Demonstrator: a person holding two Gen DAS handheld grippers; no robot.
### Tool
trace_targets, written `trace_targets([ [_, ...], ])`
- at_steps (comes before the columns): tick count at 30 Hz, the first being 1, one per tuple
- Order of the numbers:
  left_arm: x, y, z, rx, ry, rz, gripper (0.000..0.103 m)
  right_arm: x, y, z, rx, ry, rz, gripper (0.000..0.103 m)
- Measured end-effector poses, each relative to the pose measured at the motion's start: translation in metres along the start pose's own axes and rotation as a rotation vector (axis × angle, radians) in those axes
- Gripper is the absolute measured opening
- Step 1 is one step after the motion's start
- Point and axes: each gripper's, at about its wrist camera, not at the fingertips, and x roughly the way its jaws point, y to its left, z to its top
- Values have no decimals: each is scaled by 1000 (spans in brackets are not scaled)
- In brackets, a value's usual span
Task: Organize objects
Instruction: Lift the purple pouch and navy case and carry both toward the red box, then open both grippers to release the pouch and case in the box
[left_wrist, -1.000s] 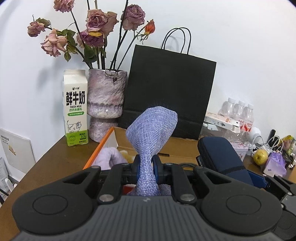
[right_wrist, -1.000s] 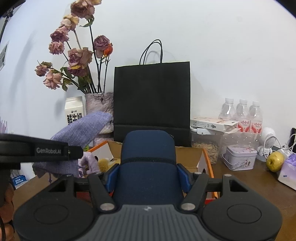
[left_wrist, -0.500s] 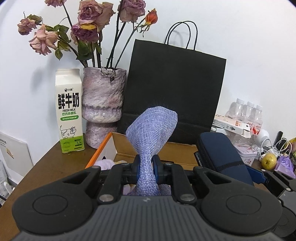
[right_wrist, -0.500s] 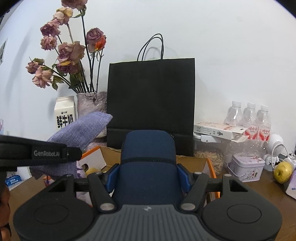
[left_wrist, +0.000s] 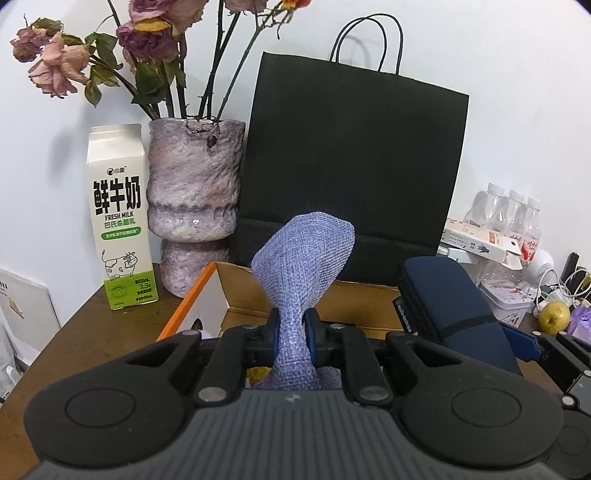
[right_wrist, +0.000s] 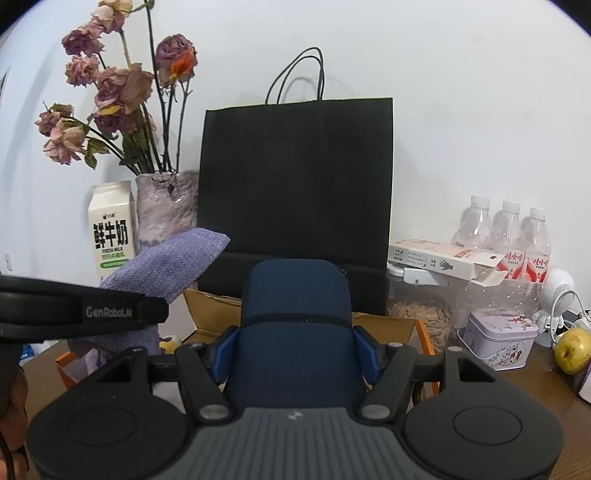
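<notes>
My left gripper (left_wrist: 292, 328) is shut on a lilac woven fabric pouch (left_wrist: 308, 254), pinched thin between the blue pads, its free end standing up above an open cardboard box with an orange rim (left_wrist: 192, 295). My right gripper (right_wrist: 295, 354) is shut on a navy blue zip case (right_wrist: 295, 295), held flat between its blue pads over the same box (right_wrist: 384, 325). From the right wrist view the pouch (right_wrist: 173, 262) and the left gripper's black body (right_wrist: 81, 310) show at the left; the left wrist view has the case (left_wrist: 443, 299) at the right. Purple and yellow things lie inside the box, mostly hidden.
Behind the box stand a black paper bag (left_wrist: 354, 166), a mottled vase of dried roses (left_wrist: 192, 206) and a milk carton (left_wrist: 120, 218). To the right are water bottles (right_wrist: 506, 236), a flat carton (right_wrist: 443, 258), a lilac tin (right_wrist: 498, 339) and a yellow-green fruit (right_wrist: 574, 350) on the brown table (left_wrist: 74, 332).
Both grippers have moved forward toward the black bag and the box, which loom larger now. Each keeps its hold: pouch in the left, navy case in the right.
</notes>
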Motion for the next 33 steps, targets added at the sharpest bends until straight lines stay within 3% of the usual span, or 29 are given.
trace_targets([
  [10, 18, -1, 2, 13, 22, 6, 14, 16, -9, -2, 14, 32, -21, 64],
  [14, 20, 2, 2, 15, 33, 7, 20, 21, -13, -3, 26, 47, -31, 64],
  [16, 21, 1, 1, 16, 40, 7, 40, 23, -16, -3, 37, 61, -36, 66],
  [18, 20, 1, 1, 16, 42, 19, 93, 26, -18, -4, 50, 78, -36, 72],
  [19, 19, 0, 0, 18, 30, 34, 102, 27, -19, -5, 52, 79, -41, 86],
  [20, 17, 0, 0, 18, 12, 45, 103, 26, -19, -5, 52, 76, -49, 96],
  [21, 16, 0, 0, 17, 3, 55, 103, 25, -18, -5, 51, 67, -56, 98],
  [33, 14, 3, 3, 5, 9, 57, 103, 22, -17, -4, 47, 67, -49, 101],
])
